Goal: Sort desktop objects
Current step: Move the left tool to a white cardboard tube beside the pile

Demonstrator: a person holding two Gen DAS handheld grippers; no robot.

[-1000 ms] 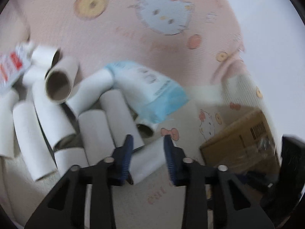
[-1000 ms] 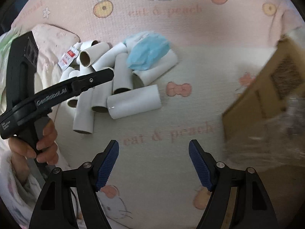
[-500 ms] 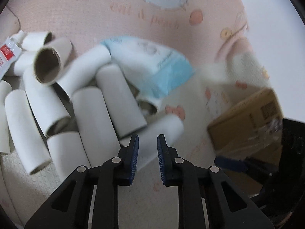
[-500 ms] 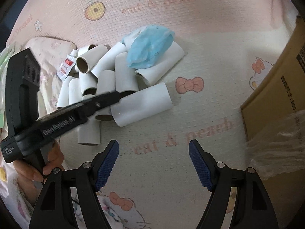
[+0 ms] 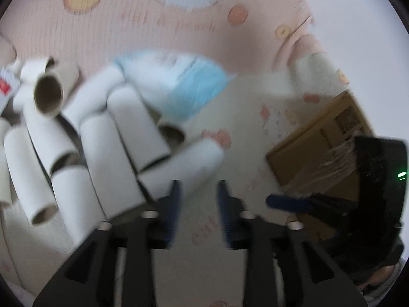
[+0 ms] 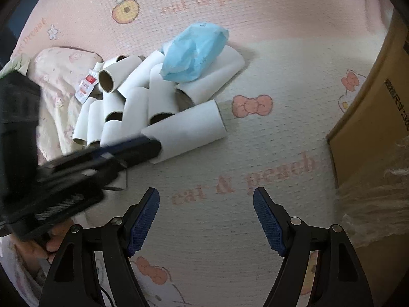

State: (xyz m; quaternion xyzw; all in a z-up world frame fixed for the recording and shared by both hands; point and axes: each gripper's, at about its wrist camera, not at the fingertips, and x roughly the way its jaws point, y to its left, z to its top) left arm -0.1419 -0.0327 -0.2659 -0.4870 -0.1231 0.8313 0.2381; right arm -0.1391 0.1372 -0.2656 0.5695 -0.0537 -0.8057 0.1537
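White cardboard tubes (image 6: pixel 153 102) lie heaped on the mat — my left claw (image 5: pixel 196 192), nearly pinched half a second ago, is spreading at the nearest tube (image 5: pixel 184 166); right claw (image 6: pixel 205 194) hangs apart, empty.

Blurred view past the left claw (image 5: pixel 198 215), jaws opening over a pink cartoon-print mat (image 5: pixel 158 25) — nothing between them. White cardboard tubes (image 5: pixel 107 153) lie heaped left, a blue packet (image 5: pixel 189 87) atop them — cardboard box (image 5: pixel 319 151) right.
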